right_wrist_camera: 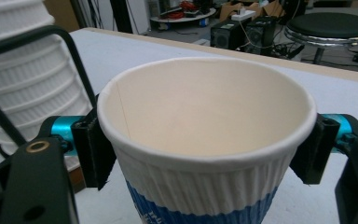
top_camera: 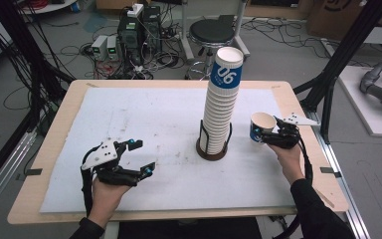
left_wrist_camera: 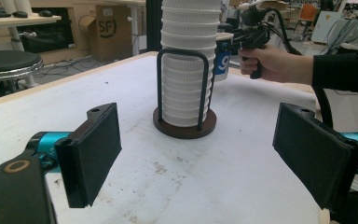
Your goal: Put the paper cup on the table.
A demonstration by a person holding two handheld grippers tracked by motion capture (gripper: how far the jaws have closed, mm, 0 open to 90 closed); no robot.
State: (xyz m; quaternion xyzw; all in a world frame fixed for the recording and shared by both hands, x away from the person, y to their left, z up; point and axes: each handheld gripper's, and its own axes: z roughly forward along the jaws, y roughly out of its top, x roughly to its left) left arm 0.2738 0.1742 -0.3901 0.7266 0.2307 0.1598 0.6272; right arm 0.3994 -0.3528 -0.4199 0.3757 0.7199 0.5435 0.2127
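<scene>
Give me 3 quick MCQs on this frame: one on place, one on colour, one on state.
1. Where is the single cup relative to the cup stack in the high view?
A right of it
B left of it
C on top of it

2. What colour is the band on the single cup?
A red
B blue
C green

3. How is the left gripper?
A shut on a cup
B open, holding nothing
C shut on the holder

Key: 1 A, the right gripper holds it right of the stack. 2 B, blue under white ribbing. 3 B, nothing between its jaws.

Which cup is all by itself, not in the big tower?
The single cup clamped between the right gripper's jaws, right of the stack. It stands apart, mouth up and empty, while all the others are nested in the holder.
</scene>
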